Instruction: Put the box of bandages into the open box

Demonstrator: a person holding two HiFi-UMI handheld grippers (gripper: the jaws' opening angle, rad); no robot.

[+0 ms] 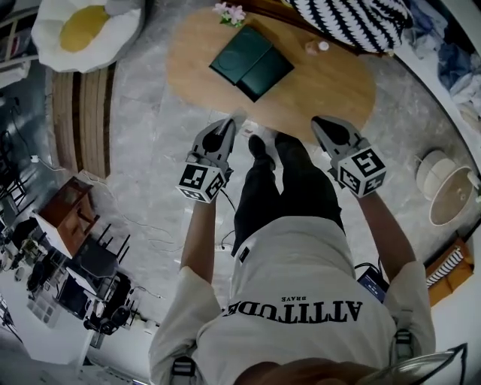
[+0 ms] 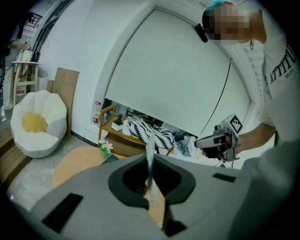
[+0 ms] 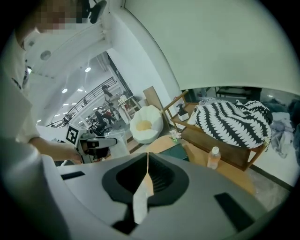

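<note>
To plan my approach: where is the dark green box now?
Head view, top centre: the dark green box lies on the oval table, between the flowers and the small bottle.

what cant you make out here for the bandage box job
- Box of bandages: not identifiable in any view.
- Dark green box on the table: head view, too small to tell if it is open or what it holds.
- Same box, left gripper view: all but a corner hidden by the left gripper.
</note>
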